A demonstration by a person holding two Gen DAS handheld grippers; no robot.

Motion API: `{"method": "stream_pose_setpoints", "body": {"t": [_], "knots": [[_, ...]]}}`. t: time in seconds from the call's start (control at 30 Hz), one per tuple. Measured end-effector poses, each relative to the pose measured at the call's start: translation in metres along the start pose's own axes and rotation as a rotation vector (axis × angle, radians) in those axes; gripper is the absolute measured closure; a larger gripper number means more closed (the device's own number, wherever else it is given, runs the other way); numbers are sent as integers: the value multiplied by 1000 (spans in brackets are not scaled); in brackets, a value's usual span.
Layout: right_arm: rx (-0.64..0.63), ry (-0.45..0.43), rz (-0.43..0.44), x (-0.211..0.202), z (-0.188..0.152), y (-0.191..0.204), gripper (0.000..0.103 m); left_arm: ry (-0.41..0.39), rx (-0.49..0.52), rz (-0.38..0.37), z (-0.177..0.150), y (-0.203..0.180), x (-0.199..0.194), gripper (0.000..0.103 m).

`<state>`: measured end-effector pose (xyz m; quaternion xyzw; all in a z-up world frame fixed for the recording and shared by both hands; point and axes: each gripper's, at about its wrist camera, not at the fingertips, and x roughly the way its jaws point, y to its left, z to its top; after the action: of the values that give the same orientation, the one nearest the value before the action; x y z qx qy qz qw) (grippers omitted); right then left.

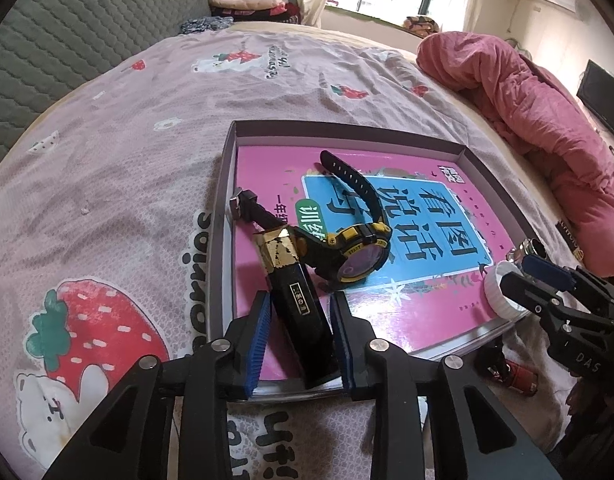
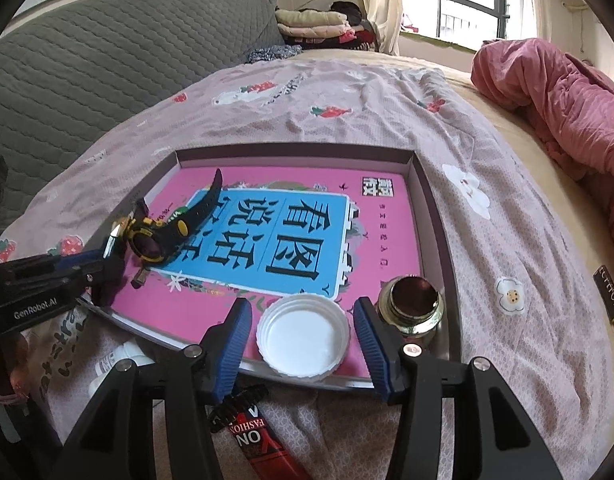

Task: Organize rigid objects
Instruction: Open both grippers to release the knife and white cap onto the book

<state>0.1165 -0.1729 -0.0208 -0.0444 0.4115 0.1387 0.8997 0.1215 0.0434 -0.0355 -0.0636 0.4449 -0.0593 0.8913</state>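
A grey shallow tray [image 1: 223, 200] on the bed holds a pink book [image 1: 427, 312]. On the book lie a black and yellow watch [image 1: 355, 252] and a black slab with a gold-wrapped end [image 1: 299, 304]. My left gripper [image 1: 301, 296] stands around the slab, open, with a thin gap at the right pad. In the right wrist view a white cap [image 2: 303, 336] lies hollow side up at the tray's near edge. My right gripper [image 2: 303, 302] is open around it, with slim gaps on both sides. An open metal jar [image 2: 411, 308] stands just right of the cap.
A red tube [image 2: 263, 444], a black hair clip [image 2: 235, 404] and a small white tube [image 2: 111, 360] lie on the sheet in front of the tray. A pink quilt [image 1: 547, 120] is bunched at the right. The grey padded headboard [image 2: 87, 60] rises at the left.
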Motion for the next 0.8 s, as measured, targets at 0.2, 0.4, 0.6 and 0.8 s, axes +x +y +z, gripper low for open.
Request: {"method": "stream_pose_setpoints", "body": {"t": [0.2,0.4,0.6,0.8], "knots": [[-2,-7,-4,-1,1,1,50,-3,21,12,-1,-4,0,68],[3,-22,-4,-4,2,-1,49,-6,4,1,-2,-3,-1,67],[23,-25,-8,-4,3,-5,46,-27,-16,-19,-2,0,-7,52],[13,-42,-8,-9,3,-3,46,-37,-4,-14,-5,-4,-12,49]]}}
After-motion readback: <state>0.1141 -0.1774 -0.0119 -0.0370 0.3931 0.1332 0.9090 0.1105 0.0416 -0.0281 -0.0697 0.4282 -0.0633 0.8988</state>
